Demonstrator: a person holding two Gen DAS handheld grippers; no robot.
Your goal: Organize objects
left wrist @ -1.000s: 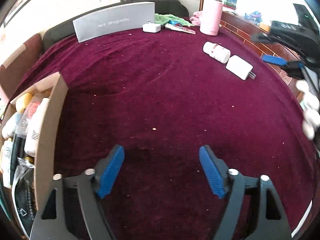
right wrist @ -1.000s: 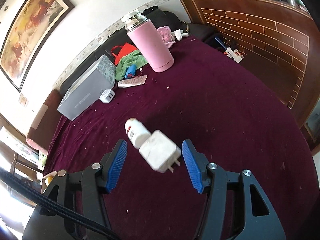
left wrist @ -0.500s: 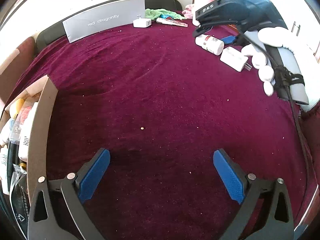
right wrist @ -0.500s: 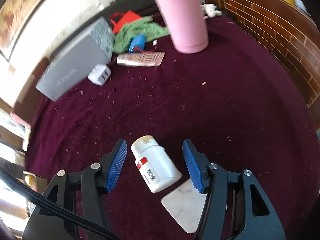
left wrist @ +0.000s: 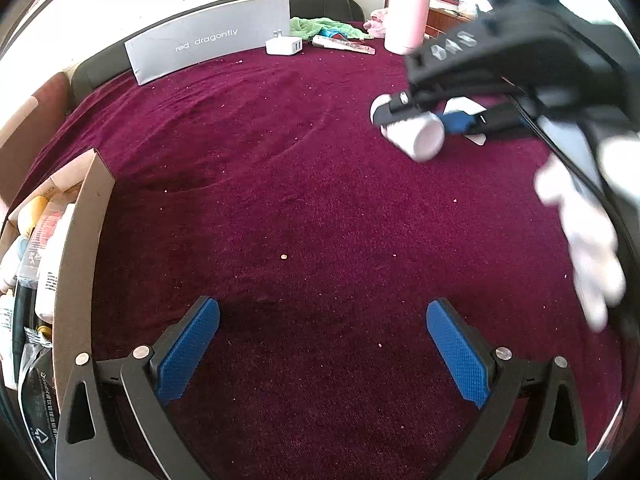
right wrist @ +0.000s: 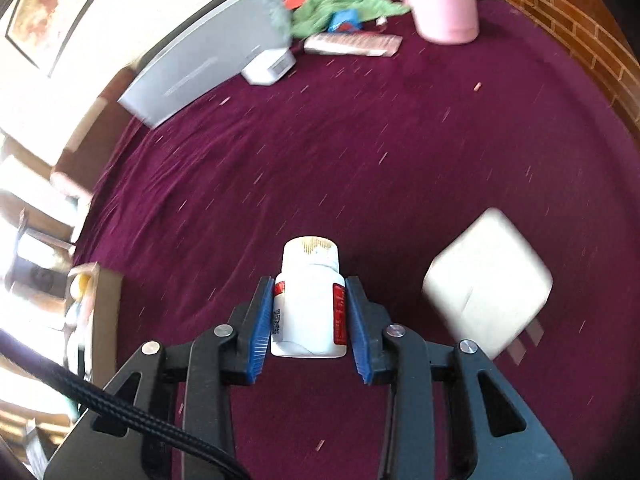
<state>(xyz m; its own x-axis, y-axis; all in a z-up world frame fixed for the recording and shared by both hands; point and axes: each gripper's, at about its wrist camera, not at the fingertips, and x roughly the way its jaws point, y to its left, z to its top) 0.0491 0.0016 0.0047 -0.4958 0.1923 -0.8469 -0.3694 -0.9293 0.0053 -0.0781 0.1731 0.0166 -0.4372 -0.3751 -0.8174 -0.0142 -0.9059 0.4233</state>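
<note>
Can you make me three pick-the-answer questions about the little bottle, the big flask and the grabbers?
1. Where is the white charger block?
A. On the red cloth beside the held bottle
B. Inside the cardboard box
C. On top of the grey box

2. What colour is the tall flask?
A. Green
B. Pink
C. Yellow

3. What is the right gripper doing?
A. Open and empty
B. Shut on the white bottle
C. Shut on the flask

Answers:
1. A, it lies on the cloth just right of the bottle.
2. B, its body is pale pink.
3. B, both blue pads press the bottle's sides, while the left gripper is open.
</note>
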